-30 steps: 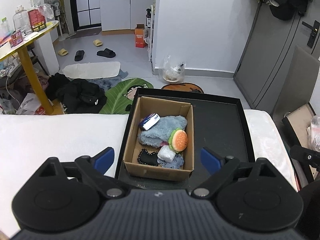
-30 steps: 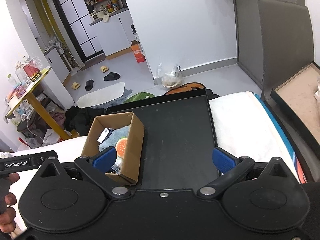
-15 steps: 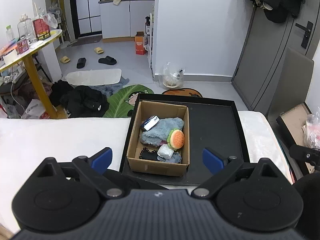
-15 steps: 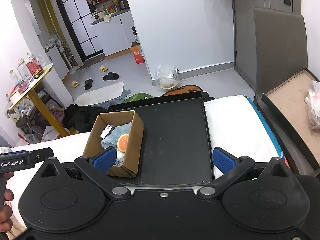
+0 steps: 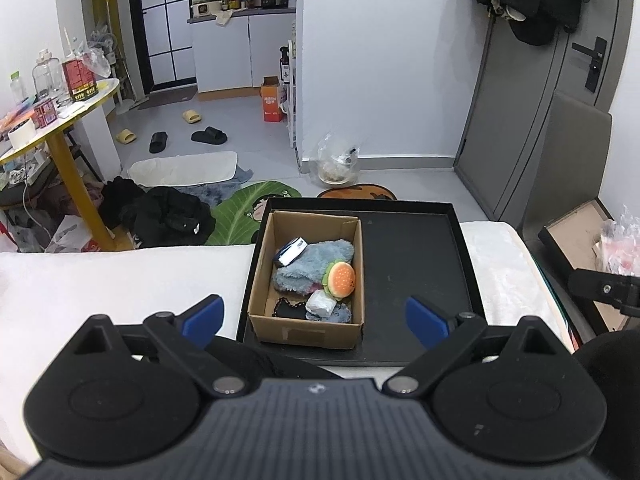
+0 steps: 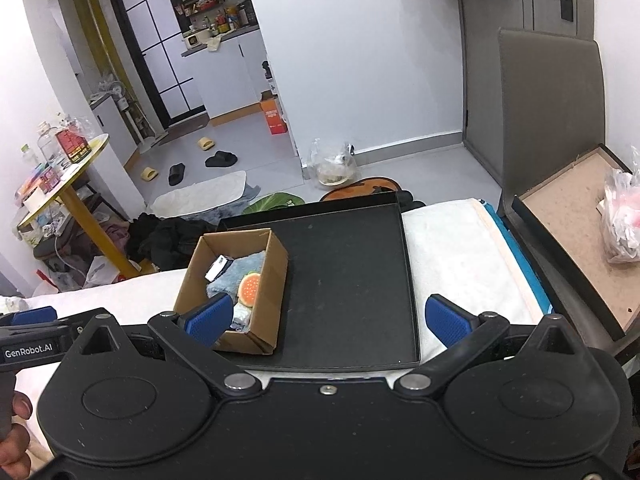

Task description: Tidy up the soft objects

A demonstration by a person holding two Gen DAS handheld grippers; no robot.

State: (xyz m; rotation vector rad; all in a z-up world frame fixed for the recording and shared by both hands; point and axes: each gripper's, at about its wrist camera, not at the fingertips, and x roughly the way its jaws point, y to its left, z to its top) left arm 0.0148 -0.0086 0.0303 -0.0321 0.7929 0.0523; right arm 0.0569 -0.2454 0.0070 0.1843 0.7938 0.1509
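Observation:
A cardboard box (image 5: 308,332) stands in the left half of a black tray (image 5: 416,280) on a white bed. In it lie a blue fluffy cloth (image 5: 308,266), a burger plush (image 5: 341,279), a white packet (image 5: 320,304), a black item (image 5: 288,311) and a small blue-white pack (image 5: 291,250). My left gripper (image 5: 314,320) is open and empty, held back from the box's near side. My right gripper (image 6: 328,320) is open and empty, above the tray's near edge. The box (image 6: 272,280) and tray (image 6: 352,280) also show in the right wrist view.
The white bed (image 5: 100,280) spreads left and right of the tray. A brown-lined black lid (image 6: 576,240) with a plastic bag (image 6: 624,220) lies at the right. Beyond the bed are floor clutter, dark clothes (image 5: 160,212) and a yellow table (image 5: 56,108).
Both grippers have pulled back and up from the box and tray, which now look smaller and farther. Both stay open. The box contents have not moved.

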